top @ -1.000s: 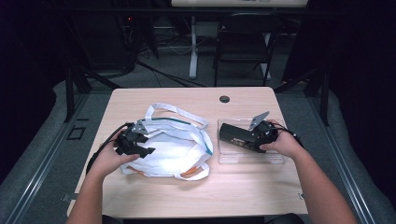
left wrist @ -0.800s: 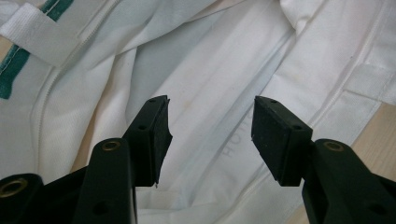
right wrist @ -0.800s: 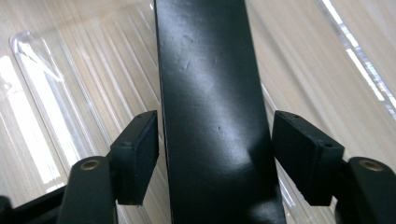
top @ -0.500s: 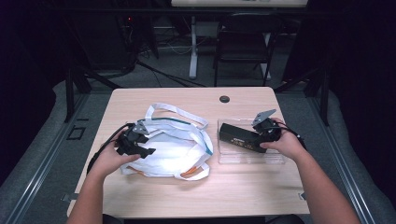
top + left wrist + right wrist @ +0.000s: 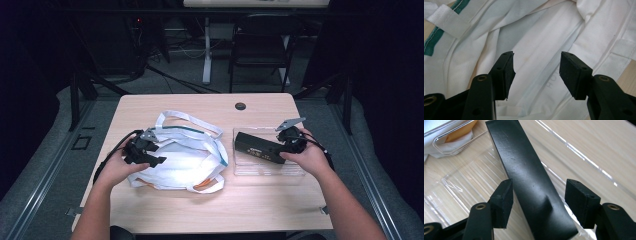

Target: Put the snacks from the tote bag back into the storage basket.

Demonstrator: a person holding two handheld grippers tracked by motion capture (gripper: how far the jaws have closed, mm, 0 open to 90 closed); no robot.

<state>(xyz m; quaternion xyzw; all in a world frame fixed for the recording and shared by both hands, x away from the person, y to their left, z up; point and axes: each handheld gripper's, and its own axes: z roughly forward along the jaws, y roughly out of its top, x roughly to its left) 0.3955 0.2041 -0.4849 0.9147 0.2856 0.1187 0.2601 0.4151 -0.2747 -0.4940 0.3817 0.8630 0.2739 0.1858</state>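
Left tool: released, jaws spread above the white bag, nothing pinched.
White bag: crumpled on the table, left half.
Clear tray: right of the bag.
Black bar: lying in the tray.
Right tool: jaws just been closing, the bar's near end between them, pads not pressing it.

White bag w/ green trim, black box, clear tray
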